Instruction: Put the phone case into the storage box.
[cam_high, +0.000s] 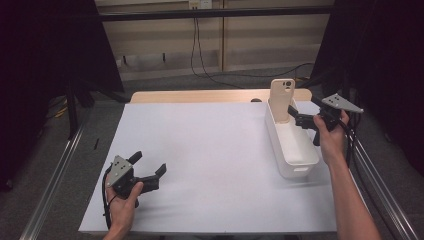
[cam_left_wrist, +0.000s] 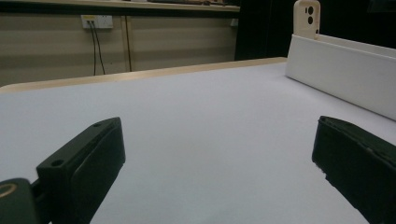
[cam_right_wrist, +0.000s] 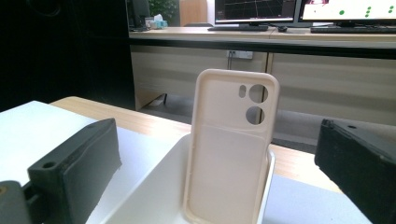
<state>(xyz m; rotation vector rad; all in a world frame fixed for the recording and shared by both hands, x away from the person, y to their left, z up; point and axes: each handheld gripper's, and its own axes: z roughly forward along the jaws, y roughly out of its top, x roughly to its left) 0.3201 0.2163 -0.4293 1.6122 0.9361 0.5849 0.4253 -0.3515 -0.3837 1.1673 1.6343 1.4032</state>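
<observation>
A beige phone case (cam_high: 281, 99) stands upright, leaning on the far end wall of a long white bin (cam_high: 298, 159) at the right of the white mat (cam_high: 210, 155). My right gripper (cam_high: 296, 116) is open just right of the bin, its jaws pointing at the case without touching it. Seen from the right gripper (cam_right_wrist: 219, 163), the case (cam_right_wrist: 229, 149) shows its hollow inside and camera holes, standing in the bin (cam_right_wrist: 156, 196) between the two jaws. My left gripper (cam_high: 148, 163) is open and empty over the mat's near left. Far right of the left gripper (cam_left_wrist: 219, 163) are the bin (cam_left_wrist: 341, 74) and the case (cam_left_wrist: 307, 17).
The wooden table edge (cam_high: 200, 96) runs behind the mat. Metal frame rails (cam_high: 55, 175) flank the table on both sides. Cables (cam_high: 210, 75) lie on the floor behind. A desk with monitors (cam_right_wrist: 299, 11) stands in the background of the right gripper view.
</observation>
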